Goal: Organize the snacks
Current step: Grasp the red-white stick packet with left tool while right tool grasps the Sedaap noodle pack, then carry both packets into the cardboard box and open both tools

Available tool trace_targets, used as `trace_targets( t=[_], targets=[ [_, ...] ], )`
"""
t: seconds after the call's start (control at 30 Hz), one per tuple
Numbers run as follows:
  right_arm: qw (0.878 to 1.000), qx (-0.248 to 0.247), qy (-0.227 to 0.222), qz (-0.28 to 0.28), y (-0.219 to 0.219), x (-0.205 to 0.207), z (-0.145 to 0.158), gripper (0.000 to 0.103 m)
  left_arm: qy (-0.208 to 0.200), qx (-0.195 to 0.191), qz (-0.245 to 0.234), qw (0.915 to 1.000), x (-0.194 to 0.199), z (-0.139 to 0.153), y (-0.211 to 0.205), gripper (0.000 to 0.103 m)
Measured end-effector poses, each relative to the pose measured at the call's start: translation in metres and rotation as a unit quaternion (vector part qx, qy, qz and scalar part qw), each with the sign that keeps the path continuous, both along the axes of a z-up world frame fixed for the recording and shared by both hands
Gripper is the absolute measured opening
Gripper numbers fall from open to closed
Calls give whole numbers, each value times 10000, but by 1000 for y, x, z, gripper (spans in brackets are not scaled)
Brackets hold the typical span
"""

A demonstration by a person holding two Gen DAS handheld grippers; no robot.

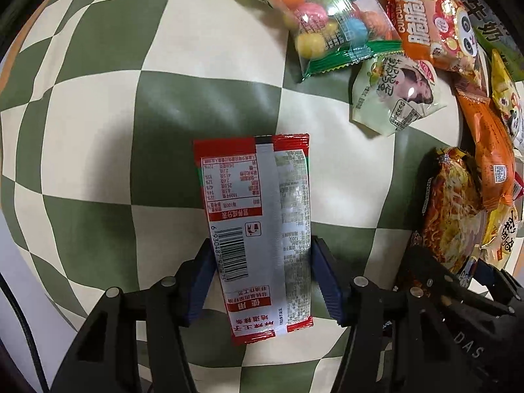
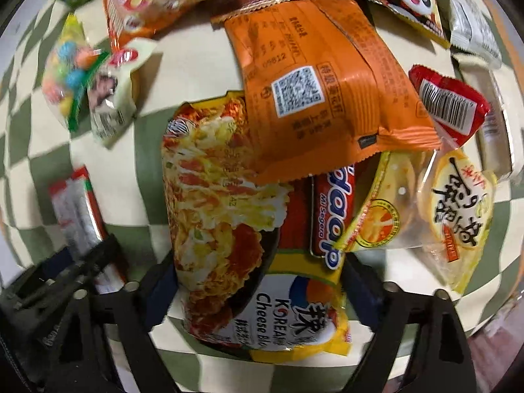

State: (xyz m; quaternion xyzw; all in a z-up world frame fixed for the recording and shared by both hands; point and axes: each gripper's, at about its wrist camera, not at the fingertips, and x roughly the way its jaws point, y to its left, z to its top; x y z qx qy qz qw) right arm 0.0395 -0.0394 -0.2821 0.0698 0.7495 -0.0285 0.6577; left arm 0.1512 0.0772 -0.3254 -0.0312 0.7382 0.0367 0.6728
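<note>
both wrist views look steeply down, close over the checked surface. each catches the other's packet: the noodle pack and the red packet.

Dim light, fisheye warp, right view blurred

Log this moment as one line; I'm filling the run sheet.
left claw: shut on red packet | right claw: around noodle pack, grip unclear | orange bag overlaps noodle pack | surface: checkered cloth
</note>
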Motion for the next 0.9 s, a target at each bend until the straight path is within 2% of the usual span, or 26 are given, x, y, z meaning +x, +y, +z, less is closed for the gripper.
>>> trace_targets(
  t=[0.07,0.2,0.43,0.5,0.7,0.83,0.9],
  targets=[
    [9999,1,-87,62,6,-5,-3,89,-81,27,27,10000,-7,-6,7,49],
    [9998,-32,-67,180,14,-22,-5,89,-196,-86,104,9997,-27,2,18,42],
    [9992,346,-131,145,21,-48,3,88,-296,-224,93,9993,-59,9,33,41],
    [9982,535,-223,136,21,-52,10,88,-362,-266,88,9990,-72,23,41,41],
    [9926,1023,-654,89,21,-56,45,88,-674,-505,50,9964,-81,74,36,41],
    [9866,1233,-1067,114,6,-45,98,88,-959,-759,-47,9925,-67,114,20,41],
    [9838,1279,-1250,123,-2,-38,134,88,-1098,-927,-126,9895,-43,138,9,41]
  ],
)
